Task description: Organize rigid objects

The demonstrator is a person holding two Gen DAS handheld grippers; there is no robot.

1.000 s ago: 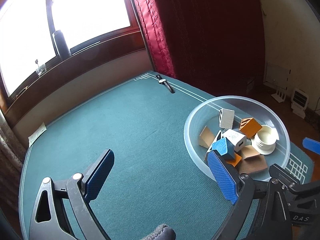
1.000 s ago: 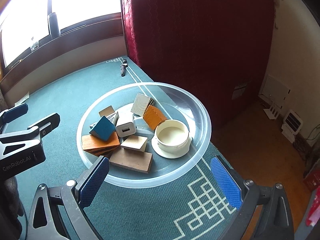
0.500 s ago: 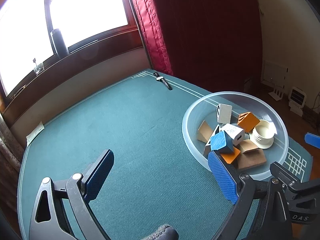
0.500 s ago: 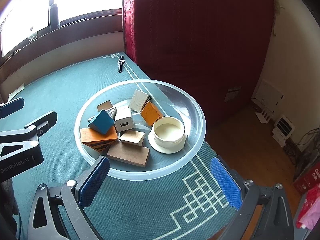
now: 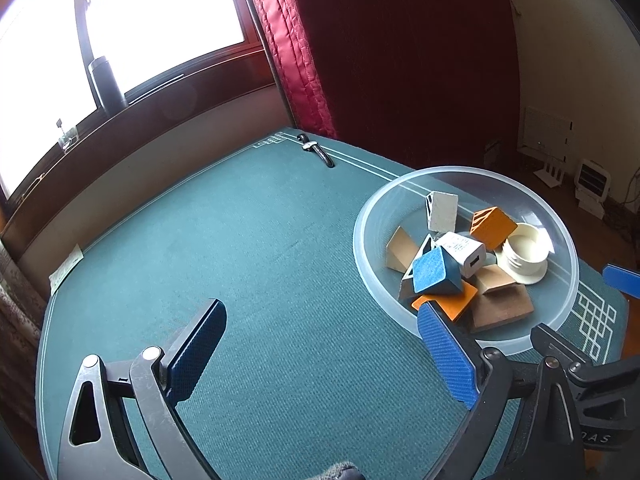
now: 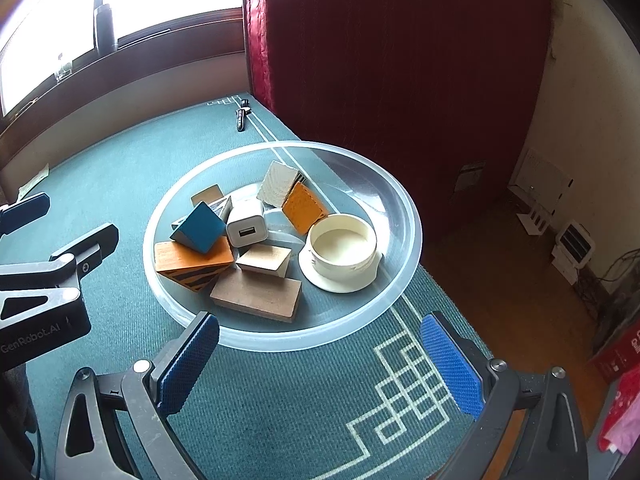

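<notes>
A clear plastic bowl point(image 6: 404, 216) sits on the teal-covered bench point(image 5: 248, 248), near its right-hand edge, and holds a heap of rigid pieces. In the right wrist view a blue wedge point(image 6: 200, 226) leans on an orange block point(image 6: 188, 258) at the bowl's 9 o'clock, with one corner pointing up. A brown wooden slab point(image 6: 258, 294) lies flat at 6 o'clock, its long axis running from 9 toward 4 o'clock. A white USB charger point(image 6: 245, 228) stands at the centre, its port facing the camera. A cream round lid point(image 6: 344, 252) rests open side up at 3 o'clock. A white block point(image 6: 276, 184) and an orange textured block point(image 6: 304, 208) lean together at 12 o'clock.

The right gripper point(image 6: 320, 356) hovers at the bowl's near rim, its blue-padded fingers spread wide and empty. The left gripper point(image 5: 320, 344) hangs over bare cloth to the bowl's left, fingers likewise wide apart.

A wristwatch point(image 5: 316, 150) lies at the bench's far corner. Behind are a bright window point(image 5: 140, 20), a red curtain point(image 5: 296, 60) and a wooden floor point(image 6: 500, 280).
</notes>
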